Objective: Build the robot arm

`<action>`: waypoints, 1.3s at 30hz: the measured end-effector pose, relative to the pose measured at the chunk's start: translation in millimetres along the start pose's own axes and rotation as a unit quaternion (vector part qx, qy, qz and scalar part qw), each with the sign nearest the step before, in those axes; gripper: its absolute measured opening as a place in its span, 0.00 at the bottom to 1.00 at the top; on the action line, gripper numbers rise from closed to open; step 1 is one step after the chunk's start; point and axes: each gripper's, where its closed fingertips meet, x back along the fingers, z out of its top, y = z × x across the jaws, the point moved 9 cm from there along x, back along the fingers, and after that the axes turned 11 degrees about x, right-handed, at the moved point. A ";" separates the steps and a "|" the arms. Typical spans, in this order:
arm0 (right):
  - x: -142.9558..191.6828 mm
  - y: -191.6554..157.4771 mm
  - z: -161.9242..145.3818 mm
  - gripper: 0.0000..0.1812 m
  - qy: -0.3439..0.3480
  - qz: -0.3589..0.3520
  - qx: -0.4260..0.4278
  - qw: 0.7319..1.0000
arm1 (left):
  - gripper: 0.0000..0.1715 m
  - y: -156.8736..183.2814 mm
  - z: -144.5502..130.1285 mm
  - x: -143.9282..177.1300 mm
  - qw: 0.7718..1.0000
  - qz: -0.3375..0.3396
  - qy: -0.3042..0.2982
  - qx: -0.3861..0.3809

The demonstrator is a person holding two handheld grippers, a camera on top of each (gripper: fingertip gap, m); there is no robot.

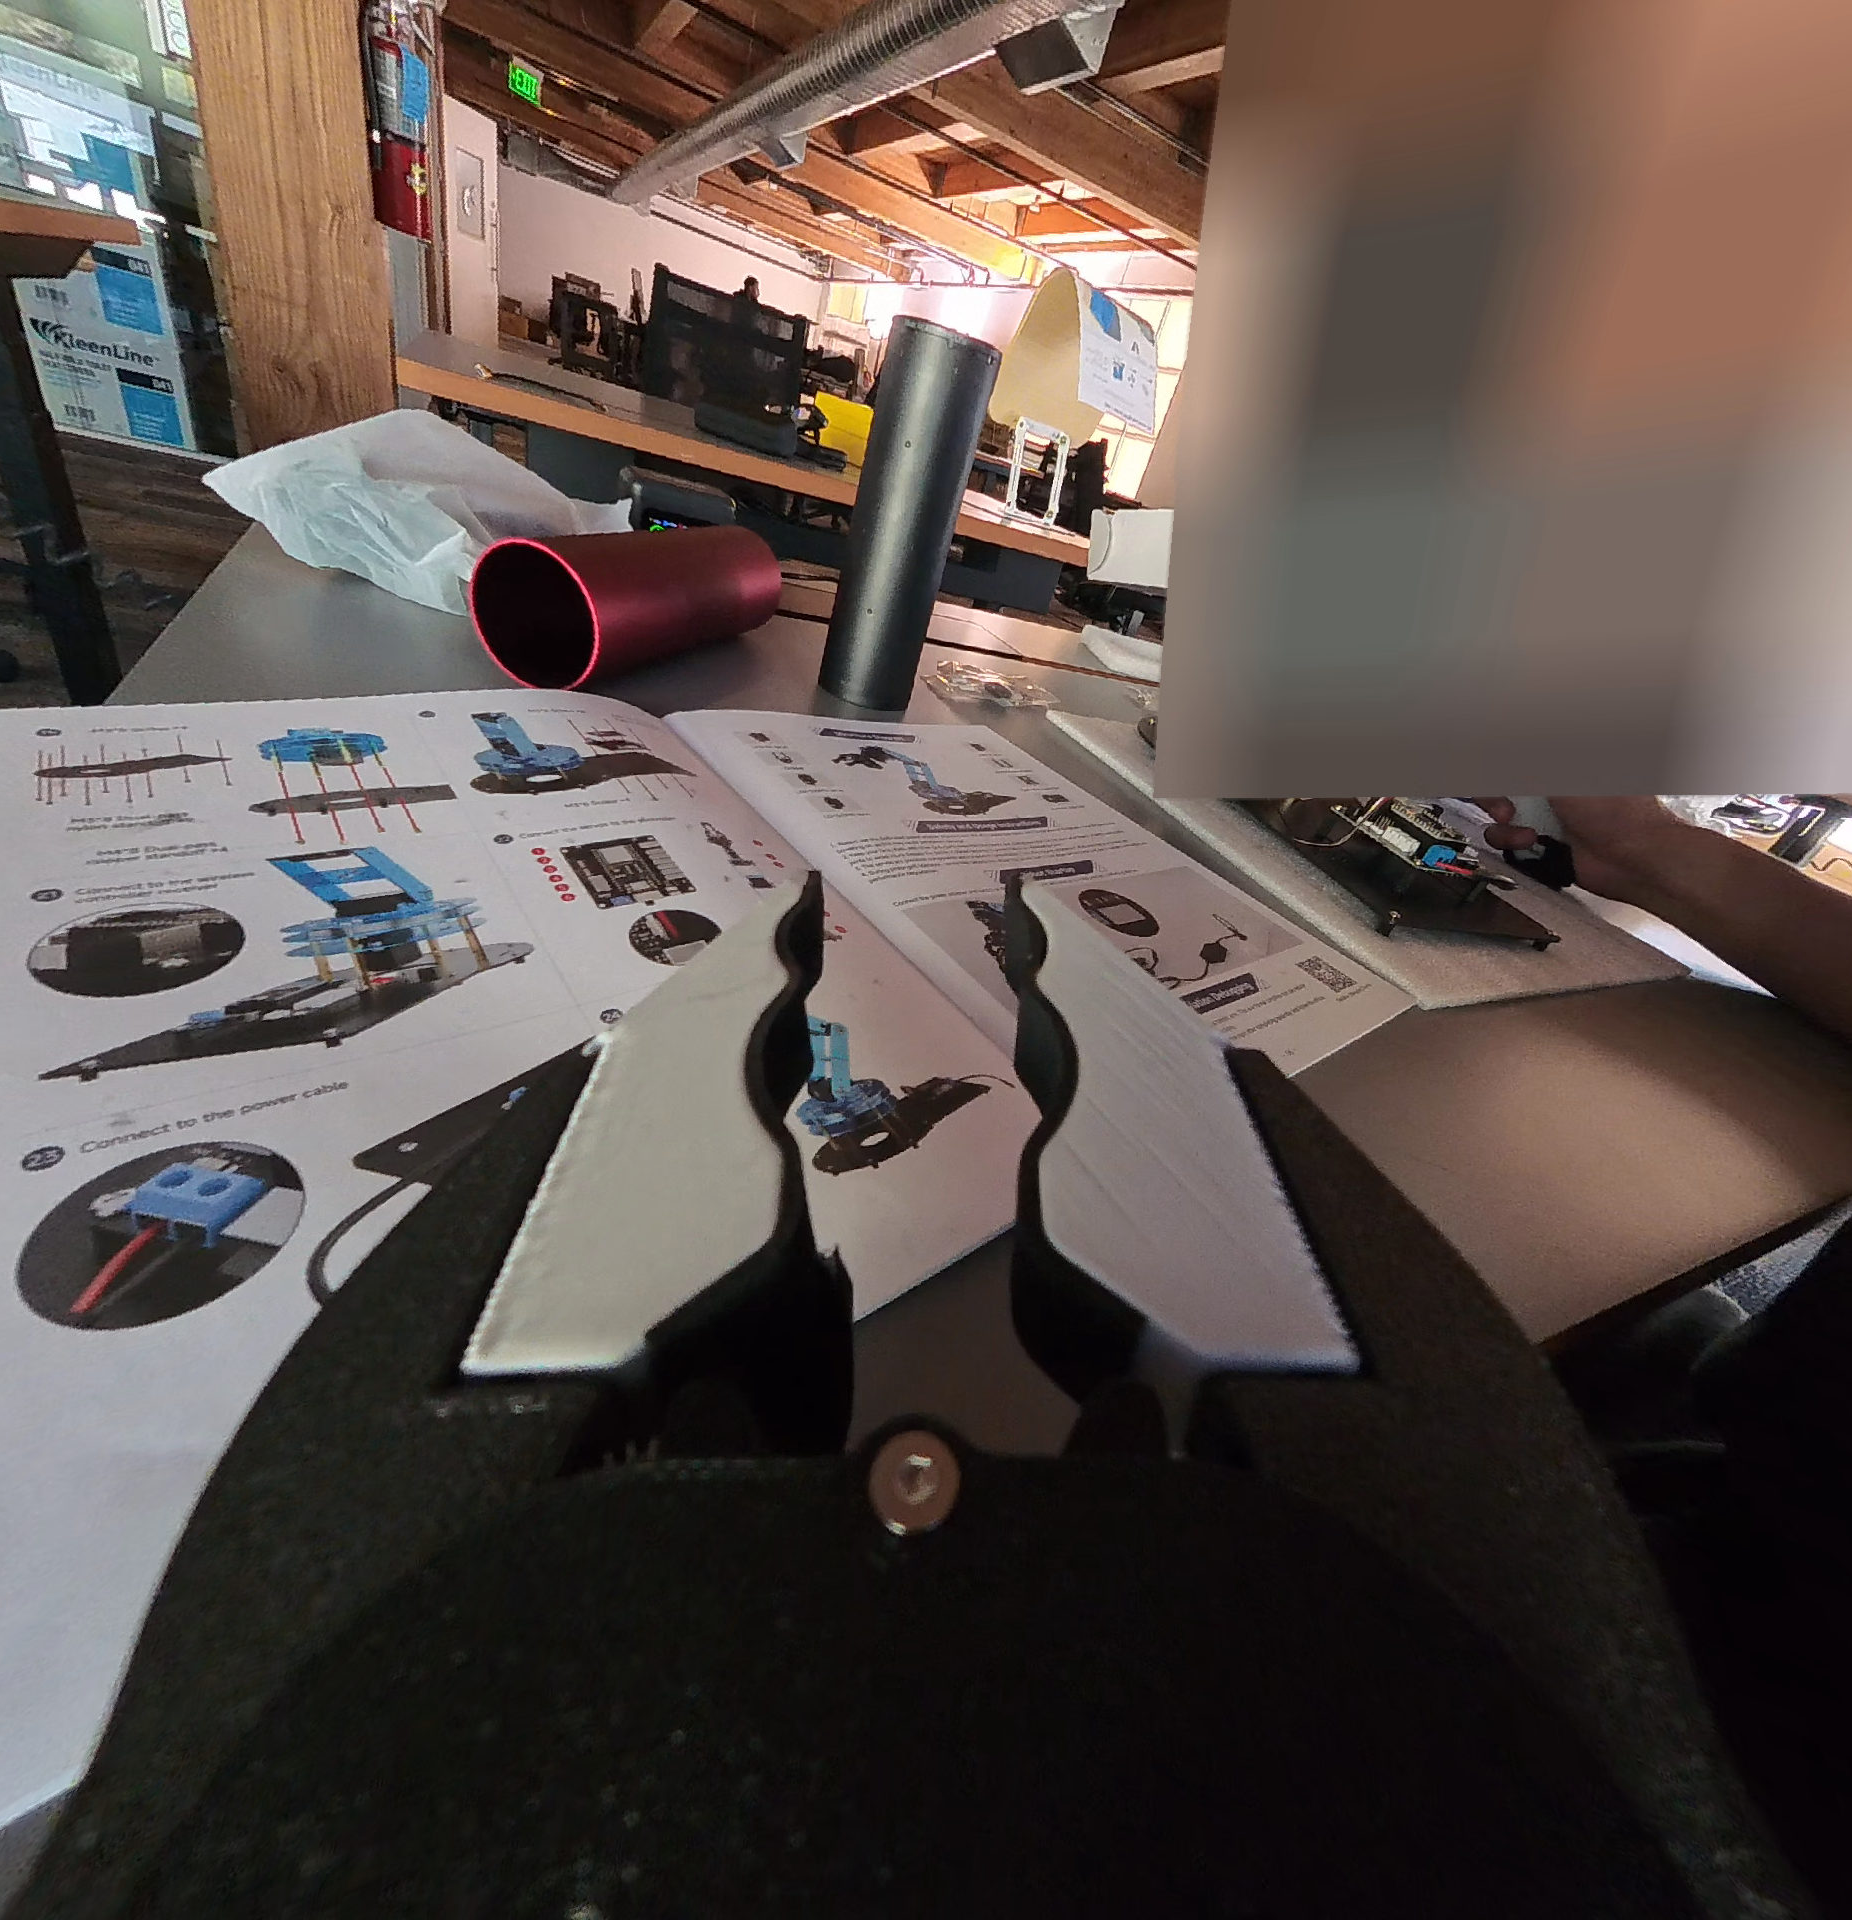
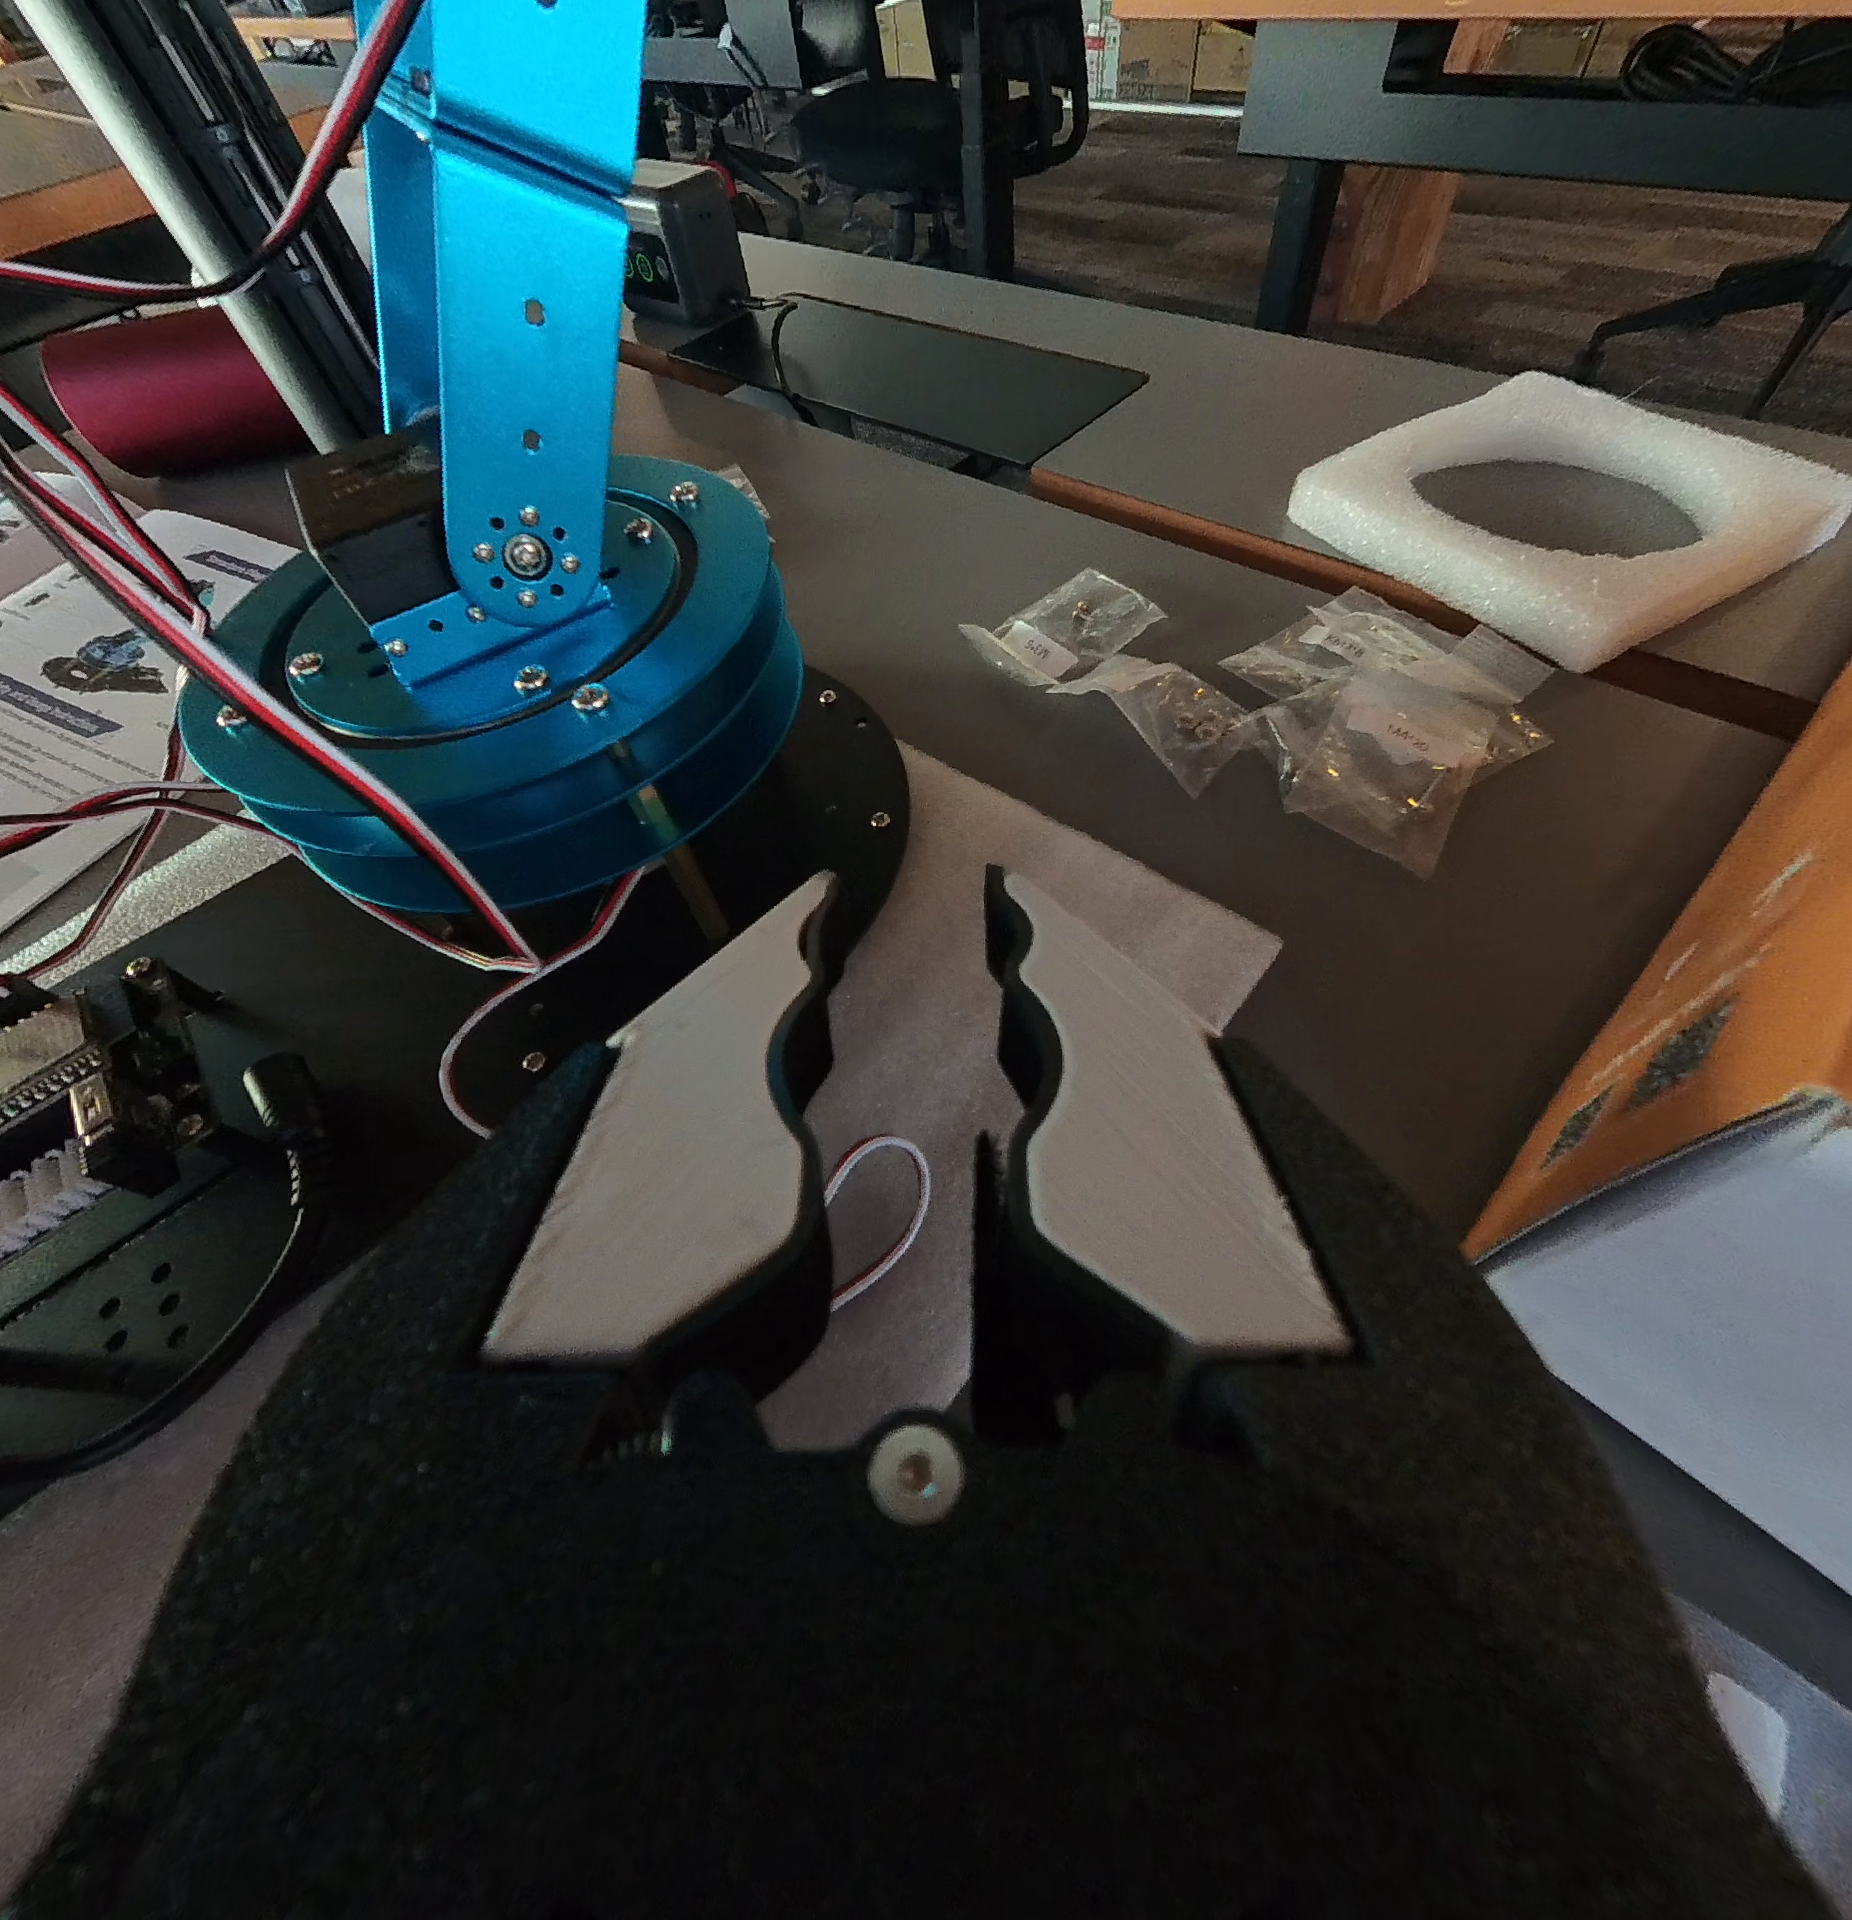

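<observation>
My left gripper [image 1: 914,902] is open and empty, held low over an open instruction booklet [image 1: 278,935] on the grey table. A red tube [image 1: 631,603] lies on its side beyond the booklet, and a black tube [image 1: 906,520] stands upright next to it. My right gripper [image 2: 909,891] is open and empty, just right of a small blue robot arm kit [image 2: 506,665] on a round black base plate [image 2: 849,769]. Red, white and black servo wires [image 2: 278,727] run from the kit to a circuit board [image 2: 60,1081] at the left. A white wire loop [image 2: 880,1174] lies between my right fingers.
Several small clear bags of screws [image 2: 1348,727] lie right of the kit, with a white foam piece [image 2: 1566,520] behind them. An orange box [image 2: 1732,987] stands at the right. A person's arm [image 1: 1732,894] reaches to the board at right. A white plastic bag [image 1: 382,499] lies at back left.
</observation>
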 end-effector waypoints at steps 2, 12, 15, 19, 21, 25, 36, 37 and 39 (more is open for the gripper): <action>-0.2 -0.3 0.0 0.14 -0.001 0.000 0.001 1.000 | 0.20 0.0 -0.1 -0.1 1.000 0.000 0.000 0.001; -0.2 -0.1 -0.1 0.14 -0.002 0.001 0.000 1.000 | 0.19 0.6 0.3 -0.3 1.000 0.001 0.001 0.002; -0.4 -0.1 -0.2 0.14 -0.002 0.001 0.000 1.000 | 0.19 1.4 0.5 -1.1 1.000 0.001 0.001 0.002; -0.3 0.1 -0.2 0.14 -0.002 0.001 -0.001 1.000 | 0.19 1.2 1.1 -3.4 1.000 0.002 0.001 0.003; -0.4 0.0 -0.1 0.14 -0.003 0.002 0.000 1.000 | 0.19 1.7 1.4 -4.2 1.000 0.002 0.001 0.003; -0.7 -0.2 -0.3 0.14 -0.004 0.002 0.000 1.000 | 0.19 2.7 1.9 -6.1 1.000 0.003 0.001 0.003; -0.9 0.0 -0.4 0.14 -0.005 0.003 0.000 1.000 | 0.19 3.3 3.0 -10.4 1.000 0.005 0.002 0.004; -0.9 0.0 -0.3 0.14 -0.005 0.003 -0.001 1.000 | 0.19 3.2 2.9 -10.2 1.000 0.005 0.002 0.004; -0.9 0.1 -0.4 0.14 -0.005 0.003 -0.001 1.000 | 0.19 3.4 2.9 -9.7 1.000 0.004 -0.001 0.004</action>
